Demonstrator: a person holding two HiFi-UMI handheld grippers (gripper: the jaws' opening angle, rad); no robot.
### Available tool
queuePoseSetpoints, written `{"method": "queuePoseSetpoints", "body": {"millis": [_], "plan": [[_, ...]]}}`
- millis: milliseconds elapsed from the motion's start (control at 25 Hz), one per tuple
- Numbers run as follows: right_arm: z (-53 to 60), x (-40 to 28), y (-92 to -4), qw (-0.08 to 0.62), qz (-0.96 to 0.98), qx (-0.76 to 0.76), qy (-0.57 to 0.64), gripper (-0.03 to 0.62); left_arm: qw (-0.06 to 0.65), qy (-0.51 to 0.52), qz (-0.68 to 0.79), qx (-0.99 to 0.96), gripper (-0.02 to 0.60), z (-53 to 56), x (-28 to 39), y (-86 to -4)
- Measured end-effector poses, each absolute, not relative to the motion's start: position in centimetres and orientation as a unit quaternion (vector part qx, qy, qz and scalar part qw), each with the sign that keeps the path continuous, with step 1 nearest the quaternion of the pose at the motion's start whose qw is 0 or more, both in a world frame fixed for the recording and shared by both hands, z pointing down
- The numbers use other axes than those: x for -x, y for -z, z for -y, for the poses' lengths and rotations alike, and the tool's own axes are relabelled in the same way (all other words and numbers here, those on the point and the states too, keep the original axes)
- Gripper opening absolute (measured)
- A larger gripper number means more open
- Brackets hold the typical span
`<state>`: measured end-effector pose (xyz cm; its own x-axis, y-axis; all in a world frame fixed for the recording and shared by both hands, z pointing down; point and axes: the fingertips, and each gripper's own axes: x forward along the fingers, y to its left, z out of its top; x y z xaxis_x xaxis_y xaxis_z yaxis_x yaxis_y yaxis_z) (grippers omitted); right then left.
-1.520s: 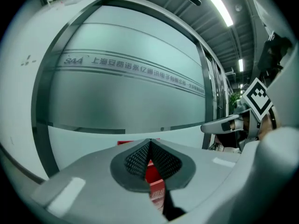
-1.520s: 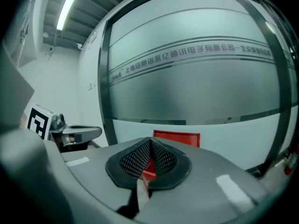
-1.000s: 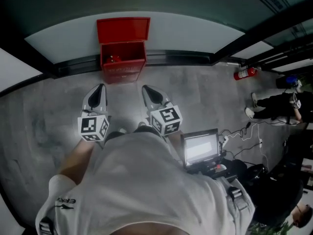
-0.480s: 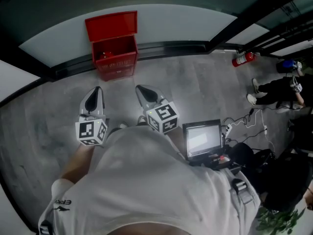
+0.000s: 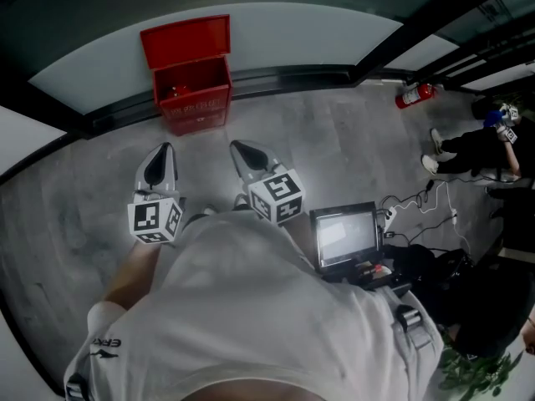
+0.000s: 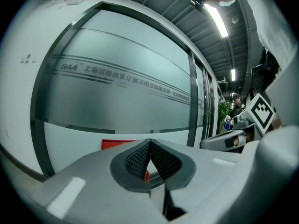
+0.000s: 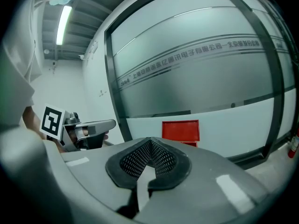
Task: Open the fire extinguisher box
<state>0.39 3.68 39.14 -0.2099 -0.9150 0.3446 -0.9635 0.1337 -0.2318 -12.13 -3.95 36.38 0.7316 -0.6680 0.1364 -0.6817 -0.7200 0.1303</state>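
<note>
The red fire extinguisher box (image 5: 192, 78) stands on the floor against the glass wall, its lid (image 5: 185, 38) raised and leaning back. A red extinguisher top (image 5: 178, 91) shows inside. My left gripper (image 5: 159, 159) and right gripper (image 5: 244, 152) hover side by side, well short of the box, both shut and holding nothing. In the right gripper view the raised lid (image 7: 181, 130) shows above my shut jaws (image 7: 149, 143). In the left gripper view a strip of the red box (image 6: 120, 144) peeks over the jaws (image 6: 149, 146).
A second red extinguisher (image 5: 415, 95) lies on the floor at the right by the wall. A lit laptop (image 5: 344, 236) with cables sits by my right side. A person (image 5: 472, 149) crouches at the far right. A frosted glass wall (image 7: 205, 78) runs behind the box.
The view has shifted, so the box now sits further up and to the left in the picture. Both grippers stay shut and held in the same pose in front of me.
</note>
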Motion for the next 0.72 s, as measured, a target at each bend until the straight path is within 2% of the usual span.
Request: {"method": "queuePoseSetpoints", "body": {"millis": [720], "plan": [[-3.01,-1.03,-38.79,0.06,0.748,-0.631,-0.197,0.012,0.088,-0.041,0.354,-0.93,0.003,3.94,11.08,-36.29]]}}
